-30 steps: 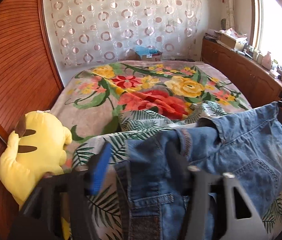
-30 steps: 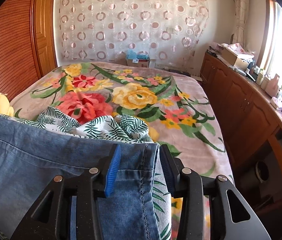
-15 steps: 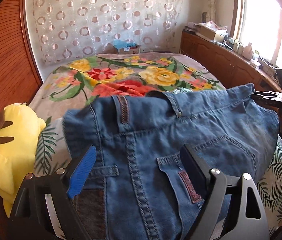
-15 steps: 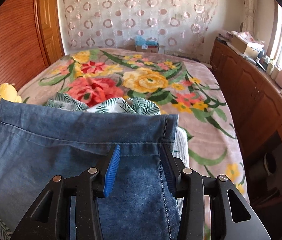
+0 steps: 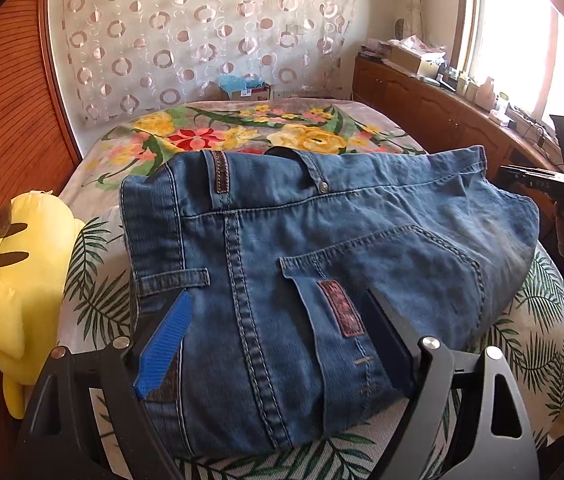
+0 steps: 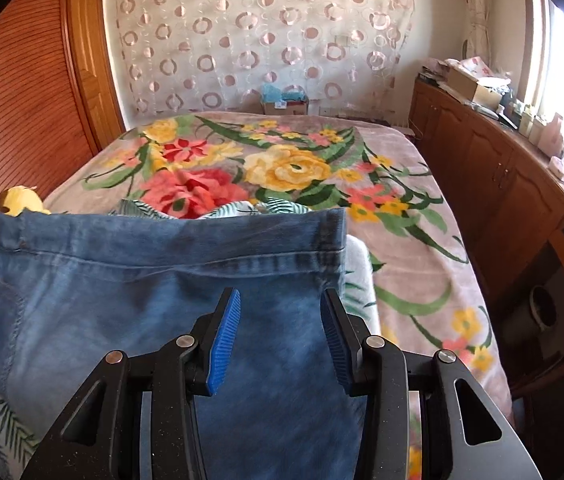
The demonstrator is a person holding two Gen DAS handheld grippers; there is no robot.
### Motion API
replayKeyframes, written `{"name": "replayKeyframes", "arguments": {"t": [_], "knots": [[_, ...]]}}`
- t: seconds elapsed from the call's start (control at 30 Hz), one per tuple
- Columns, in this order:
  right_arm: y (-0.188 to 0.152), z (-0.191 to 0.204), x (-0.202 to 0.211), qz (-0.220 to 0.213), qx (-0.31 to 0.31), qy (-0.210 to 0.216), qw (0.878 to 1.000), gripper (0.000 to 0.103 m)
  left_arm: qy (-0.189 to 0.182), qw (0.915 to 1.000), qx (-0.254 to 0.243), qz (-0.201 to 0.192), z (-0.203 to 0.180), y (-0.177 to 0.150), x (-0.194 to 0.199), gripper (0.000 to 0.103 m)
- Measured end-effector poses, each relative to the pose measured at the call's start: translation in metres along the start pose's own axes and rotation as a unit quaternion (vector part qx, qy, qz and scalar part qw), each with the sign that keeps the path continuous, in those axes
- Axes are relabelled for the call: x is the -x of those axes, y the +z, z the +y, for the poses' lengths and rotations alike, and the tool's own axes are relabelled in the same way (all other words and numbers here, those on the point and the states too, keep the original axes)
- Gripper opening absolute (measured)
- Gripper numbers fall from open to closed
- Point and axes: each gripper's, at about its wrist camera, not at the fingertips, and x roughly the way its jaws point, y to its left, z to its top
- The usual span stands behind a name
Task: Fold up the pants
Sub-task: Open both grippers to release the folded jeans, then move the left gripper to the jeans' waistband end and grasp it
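Denim in faded blue, the folded pants (image 5: pixel 321 248) lie on a palm-leaf-print cloth (image 5: pixel 94 280) on the bed with a floral blanket (image 6: pixel 282 168), waistband toward the far end. A dark red label (image 5: pixel 341 308) on the back pocket carries writing too small to read. The left gripper (image 5: pixel 278 332) tilts down over the pocket area, its fingers wide apart with nothing clamped. The right gripper (image 6: pixel 278 328) angles down over the hem end, fingers partly apart above the denim without pressing it. A yellow plush toy (image 5: pixel 14 280) sits beside the pants.
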Motion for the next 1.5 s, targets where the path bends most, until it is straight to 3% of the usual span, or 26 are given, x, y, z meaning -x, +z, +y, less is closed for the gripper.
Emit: {"name": "replayKeyframes", "arguments": {"t": [0.37,0.43,0.8,1.2,1.5], "knots": [[-0.065,0.039,0.055,-0.02,0.026,0.072,0.997,0.044,0.005,0.9997,0.006,-0.022,-0.005,-0.033,0.033,0.086],[-0.075,0.046,0.062,-0.021,0.03,0.082,0.996,0.048,0.005,0.9997,0.009,-0.023,-0.004,-0.042,0.039,0.086],[-0.121,0.063,0.086,-0.016,0.038,0.106,0.994,0.052,0.016,0.9993,0.012,-0.032,0.002,-0.076,0.057,0.086],[-0.135,0.087,0.08,0.012,0.043,0.124,0.991,0.052,0.035,0.9988,0.027,-0.023,0.025,-0.097,0.051,0.086],[-0.126,0.11,0.061,0.025,0.048,0.131,0.99,0.052,0.046,0.9984,0.03,0.015,0.051,-0.098,0.021,0.082]]}}
